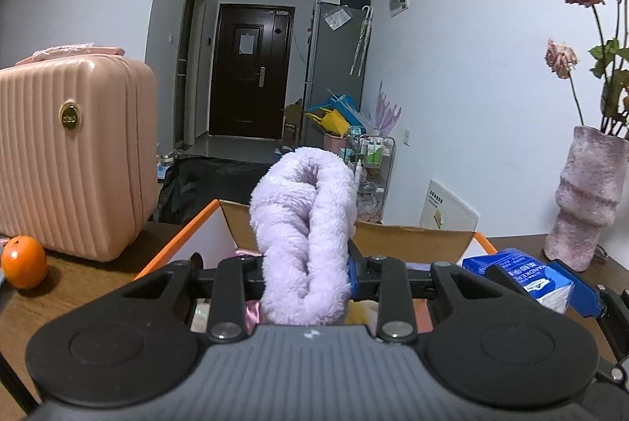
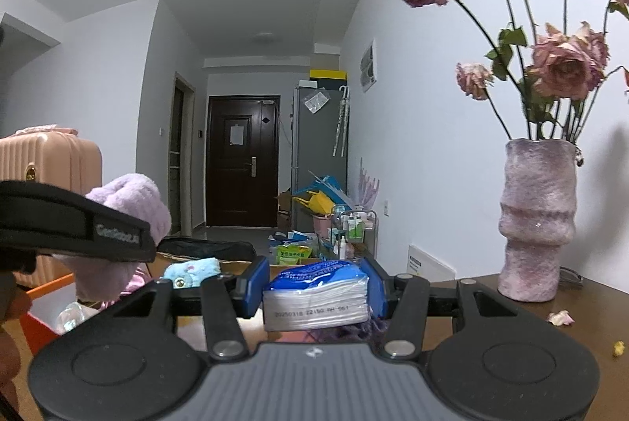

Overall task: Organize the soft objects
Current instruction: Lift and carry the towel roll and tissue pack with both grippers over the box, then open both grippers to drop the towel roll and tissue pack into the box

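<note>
the left gripper (image 1: pixel 304 263) was found clamped on a light, compressible lilac plush roll (image 1: pixel 302 224) over the cardboard box (image 1: pixel 412 240), while the right gripper (image 2: pixel 314 289), at 3 o'clock, was closed across a soft, slippery tissue pack (image 2: pixel 316 297), judged best held mid-body.
</note>
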### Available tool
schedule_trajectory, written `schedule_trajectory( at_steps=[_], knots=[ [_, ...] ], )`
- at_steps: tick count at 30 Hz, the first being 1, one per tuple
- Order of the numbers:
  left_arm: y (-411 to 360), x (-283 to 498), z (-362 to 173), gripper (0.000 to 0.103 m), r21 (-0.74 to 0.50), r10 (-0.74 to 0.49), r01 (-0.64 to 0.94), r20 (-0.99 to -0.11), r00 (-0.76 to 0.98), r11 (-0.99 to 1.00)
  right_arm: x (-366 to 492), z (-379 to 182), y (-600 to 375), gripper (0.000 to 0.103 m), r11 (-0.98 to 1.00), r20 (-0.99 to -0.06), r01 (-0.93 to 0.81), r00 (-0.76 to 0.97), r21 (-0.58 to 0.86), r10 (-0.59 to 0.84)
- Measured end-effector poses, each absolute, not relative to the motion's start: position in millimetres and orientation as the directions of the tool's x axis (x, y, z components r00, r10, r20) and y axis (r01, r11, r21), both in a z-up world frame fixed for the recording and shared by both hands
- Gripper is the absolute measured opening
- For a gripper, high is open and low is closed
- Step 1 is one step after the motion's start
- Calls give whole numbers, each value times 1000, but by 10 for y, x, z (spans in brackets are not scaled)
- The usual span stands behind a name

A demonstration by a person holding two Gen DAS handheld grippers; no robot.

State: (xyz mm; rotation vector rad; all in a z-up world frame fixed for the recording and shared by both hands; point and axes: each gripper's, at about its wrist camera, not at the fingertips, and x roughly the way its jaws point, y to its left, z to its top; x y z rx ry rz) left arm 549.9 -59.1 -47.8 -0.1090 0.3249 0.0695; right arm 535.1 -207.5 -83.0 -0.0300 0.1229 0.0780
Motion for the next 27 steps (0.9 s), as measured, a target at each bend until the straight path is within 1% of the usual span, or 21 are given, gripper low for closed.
schedule_trajectory(
  at_steps=[7,14,17,19,22,23,24,25,26,27],
  knots=[
    [-549,5721,-492,32,-111,47,-87,-321,946,990,5576,-859,-1967,50,993,-129,-109,986,-38,103],
    [-503,5833,-511,32,-84,49,-79,-312,949,993,5744,-879,-1908,50,990,-150,-132,981,-55,123],
    [-487,5849,-550,32,-84,48,-79,-325,945,993,5766,-883,-1923,51,989,-162,-138,978,-51,128],
    [-486,5845,-557,36,-92,41,-75,-331,943,993,5775,-888,-1926,51,990,-169,-134,978,-51,124],
    [-462,5803,-550,44,-106,34,-72,-321,946,992,5801,-889,-1951,53,991,-184,-127,976,-43,117],
    [-446,5800,-548,51,-110,34,-73,-320,947,991,5801,-888,-1960,56,991,-184,-125,976,-38,116],
    [-433,5784,-542,58,-116,33,-74,-318,948,991,5796,-887,-1967,63,992,-182,-119,977,-35,111],
    [-417,5790,-531,61,-121,37,-80,-315,948,989,5790,-886,-1974,67,993,-181,-116,978,-32,108],
    [-409,5783,-526,68,-124,43,-86,-312,949,989,5788,-881,-1980,74,993,-179,-114,978,-29,108],
    [-413,5784,-514,77,-128,46,-89,-308,950,988,5767,-885,-1978,80,993,-175,-112,979,-27,106]
  ],
)
